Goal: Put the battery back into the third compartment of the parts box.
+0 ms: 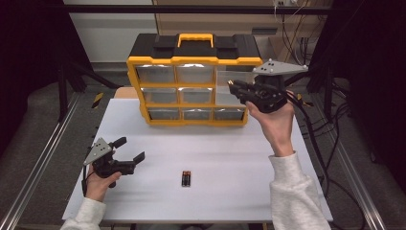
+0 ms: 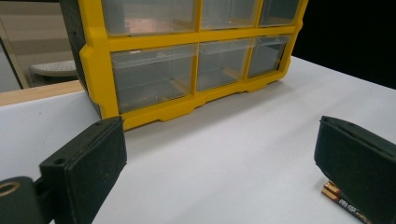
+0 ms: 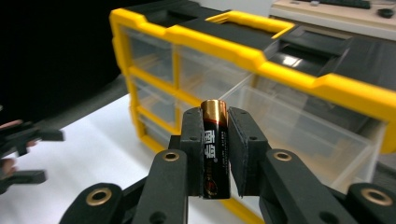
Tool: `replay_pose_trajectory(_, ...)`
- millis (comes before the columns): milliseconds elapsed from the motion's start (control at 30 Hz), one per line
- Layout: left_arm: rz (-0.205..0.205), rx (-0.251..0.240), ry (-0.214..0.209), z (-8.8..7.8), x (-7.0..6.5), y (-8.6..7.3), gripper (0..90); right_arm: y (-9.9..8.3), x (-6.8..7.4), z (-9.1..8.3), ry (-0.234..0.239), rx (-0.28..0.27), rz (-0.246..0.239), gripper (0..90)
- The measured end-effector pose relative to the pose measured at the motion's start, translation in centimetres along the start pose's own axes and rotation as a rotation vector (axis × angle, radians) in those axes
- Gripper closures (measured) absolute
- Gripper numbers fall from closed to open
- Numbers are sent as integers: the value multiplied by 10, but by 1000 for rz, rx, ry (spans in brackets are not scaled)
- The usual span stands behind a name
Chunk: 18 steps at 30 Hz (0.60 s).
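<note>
While your right tongs (image 3: 215,154) pinch a battery (image 3: 215,144) mid-body before the organizer (image 1: 191,86), left tongs (image 1: 128,151) gape; it looks light, rigid, slick.

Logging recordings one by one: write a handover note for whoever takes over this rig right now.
Right gripper: shut on an upright black-and-gold battery, raised beside the pulled-out clear top-right drawer of the yellow-and-black drawer organizer.
Left gripper: open, holding nothing, low over the white table.
Two more batteries lie on the table.
Seemingly left: drop the held one in, then fetch those.
</note>
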<state>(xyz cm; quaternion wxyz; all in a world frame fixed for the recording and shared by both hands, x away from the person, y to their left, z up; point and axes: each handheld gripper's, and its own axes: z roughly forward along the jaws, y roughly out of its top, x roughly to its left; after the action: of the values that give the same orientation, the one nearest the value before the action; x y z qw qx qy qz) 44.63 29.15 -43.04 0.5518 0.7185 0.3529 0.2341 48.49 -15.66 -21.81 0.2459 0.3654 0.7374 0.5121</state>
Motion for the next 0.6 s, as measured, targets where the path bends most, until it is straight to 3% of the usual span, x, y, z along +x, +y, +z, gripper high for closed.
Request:
replay_pose_trajectory(233, -2, -2, 0, 0, 0, 0, 19, 14, -15, 17, -62, 10, -9, 771)
replay_pose_trajectory(600, -1, -2, -1, 0, 1, 0, 19, 16, -31, 46, -119, 51, -7, 771)
